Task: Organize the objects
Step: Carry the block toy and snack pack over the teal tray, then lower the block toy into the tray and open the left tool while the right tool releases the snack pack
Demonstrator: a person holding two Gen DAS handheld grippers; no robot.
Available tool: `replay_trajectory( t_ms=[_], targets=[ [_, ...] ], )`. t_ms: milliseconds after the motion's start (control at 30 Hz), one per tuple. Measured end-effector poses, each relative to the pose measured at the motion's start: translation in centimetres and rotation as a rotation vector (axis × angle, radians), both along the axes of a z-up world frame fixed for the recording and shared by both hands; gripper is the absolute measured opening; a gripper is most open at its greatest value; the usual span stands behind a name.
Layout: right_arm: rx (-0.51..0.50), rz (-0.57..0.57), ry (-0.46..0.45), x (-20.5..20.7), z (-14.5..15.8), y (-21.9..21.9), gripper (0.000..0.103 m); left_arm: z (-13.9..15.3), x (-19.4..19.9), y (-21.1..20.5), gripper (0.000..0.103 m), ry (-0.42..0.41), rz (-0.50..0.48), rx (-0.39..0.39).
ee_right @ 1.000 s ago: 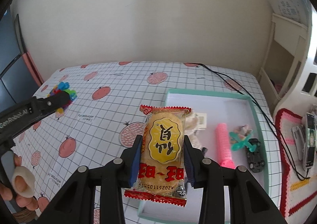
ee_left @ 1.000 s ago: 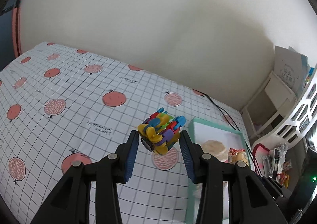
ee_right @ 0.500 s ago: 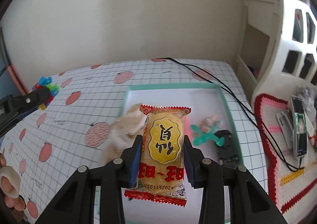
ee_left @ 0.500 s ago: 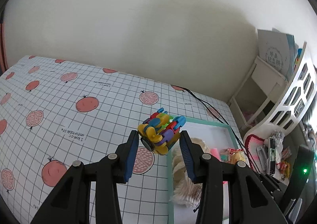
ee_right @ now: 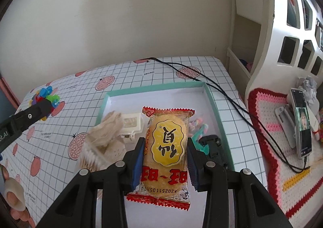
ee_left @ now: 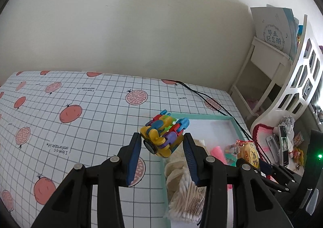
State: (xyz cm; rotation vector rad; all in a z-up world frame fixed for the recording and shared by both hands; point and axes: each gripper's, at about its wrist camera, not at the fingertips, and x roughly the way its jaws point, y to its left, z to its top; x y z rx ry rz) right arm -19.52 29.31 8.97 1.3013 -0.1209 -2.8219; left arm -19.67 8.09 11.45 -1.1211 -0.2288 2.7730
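Right gripper (ee_right: 165, 147) clamps snack packet (ee_right: 164, 147), code A20251105 legible right view only; left gripper (ee_left: 161, 143) clamps block toy (ee_left: 164, 136).

Cotton swabs (ee_right: 94, 153) in tray (ee_right: 153, 88)

Snack packet (ee_right: 166, 151) in the right claw (ee_right: 166, 153) covers most of the teal tray (ee_right: 215, 107) floor behind it. Black toy car (ee_right: 214, 146) just right of that claw is half hidden, and the cotton swab bag (ee_right: 101, 147) to its left is blurry.
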Motion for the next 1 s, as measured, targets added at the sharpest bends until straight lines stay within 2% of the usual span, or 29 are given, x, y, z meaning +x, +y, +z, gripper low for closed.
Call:
replay_trajectory(
  t_ms=[400,700,1000],
  targets=[
    [-0.011,-0.002,0.017,-2.8,-0.8,0.7,0.041,-2.4,-4.2,1.4,0.044,-0.016,-0.061,0.037],
    [0.009,-0.005,0.021,-6.1,-1.0,1.1,0.041,-5.7,-7.4,2.2,0.044,-0.062,-0.093,0.017],
    [0.032,-0.002,0.001,-9.1,-2.0,1.1,0.041,-7.3,-9.3,2.3,0.044,-0.081,-0.106,0.019]
  ],
)
